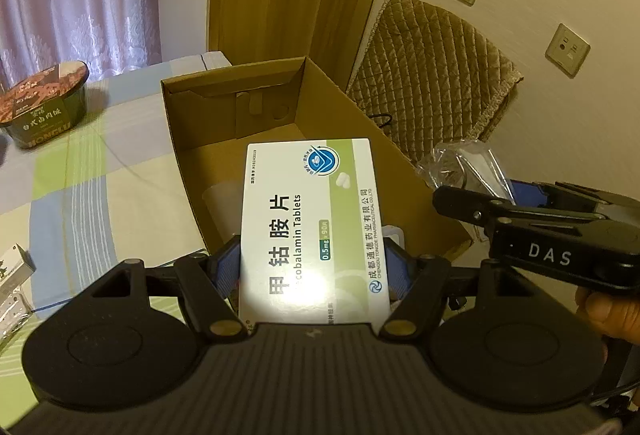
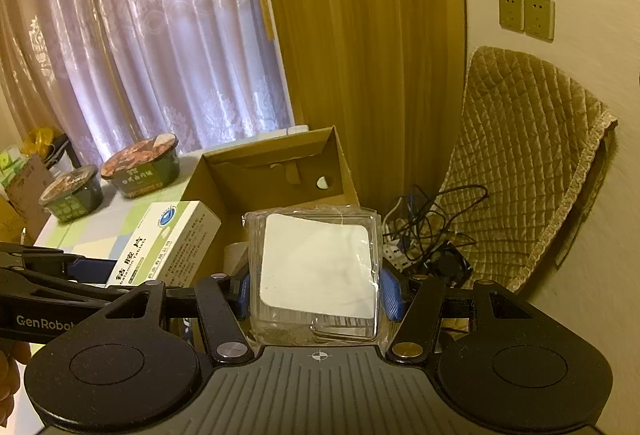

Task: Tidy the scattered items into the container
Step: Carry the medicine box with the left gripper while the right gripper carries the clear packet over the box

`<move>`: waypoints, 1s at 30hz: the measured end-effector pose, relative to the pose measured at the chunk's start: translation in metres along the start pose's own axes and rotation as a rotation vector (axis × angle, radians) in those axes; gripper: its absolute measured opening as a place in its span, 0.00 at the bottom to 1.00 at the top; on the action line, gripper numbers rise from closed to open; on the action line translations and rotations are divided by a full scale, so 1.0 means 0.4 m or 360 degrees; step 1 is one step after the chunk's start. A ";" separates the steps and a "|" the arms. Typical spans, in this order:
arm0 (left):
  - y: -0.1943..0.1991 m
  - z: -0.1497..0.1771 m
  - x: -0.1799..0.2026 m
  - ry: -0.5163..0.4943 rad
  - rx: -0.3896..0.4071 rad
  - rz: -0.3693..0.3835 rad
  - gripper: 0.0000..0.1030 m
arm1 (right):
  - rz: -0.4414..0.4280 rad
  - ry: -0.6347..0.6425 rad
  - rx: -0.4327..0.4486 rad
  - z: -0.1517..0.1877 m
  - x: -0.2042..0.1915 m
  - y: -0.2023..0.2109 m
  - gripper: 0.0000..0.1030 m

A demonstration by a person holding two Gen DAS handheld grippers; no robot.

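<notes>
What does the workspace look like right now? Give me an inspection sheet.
Surface: table under a checked cloth.
Job's things: open cardboard box; tablet box and clear plastic packet held above it.
Clutter: two food bowls; small carton at the table edge.
Grippers: left gripper shut on the tablet box; right gripper shut on the packet.
Cables: tangle with a power strip beside the box.
Surroundings: curtains, quilted cover, wall sockets.
</notes>
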State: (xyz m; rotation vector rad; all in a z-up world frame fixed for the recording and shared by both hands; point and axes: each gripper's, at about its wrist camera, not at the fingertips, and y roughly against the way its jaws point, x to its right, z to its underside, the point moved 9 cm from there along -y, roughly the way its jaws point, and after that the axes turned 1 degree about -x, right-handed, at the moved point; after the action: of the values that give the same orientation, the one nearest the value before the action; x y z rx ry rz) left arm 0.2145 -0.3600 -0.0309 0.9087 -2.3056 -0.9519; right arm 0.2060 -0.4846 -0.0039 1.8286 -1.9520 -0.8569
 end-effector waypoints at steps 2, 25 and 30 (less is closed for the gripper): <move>-0.005 -0.002 -0.005 0.0012 0.0004 0.0000 0.65 | -0.0001 0.0003 -0.0002 -0.002 0.001 -0.006 0.59; -0.064 -0.032 -0.060 0.0205 0.0024 0.0016 0.65 | 0.0000 0.0023 -0.0018 -0.018 -0.001 -0.063 0.59; -0.068 -0.032 -0.062 0.0211 0.0023 0.0015 0.65 | -0.0002 0.0022 -0.0023 -0.012 0.001 -0.069 0.59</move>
State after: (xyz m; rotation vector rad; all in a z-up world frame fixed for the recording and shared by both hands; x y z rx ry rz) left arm 0.2498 -0.3621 -0.0473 0.9369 -2.2058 -0.8458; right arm 0.2304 -0.4856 -0.0177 1.8231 -1.9312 -0.8544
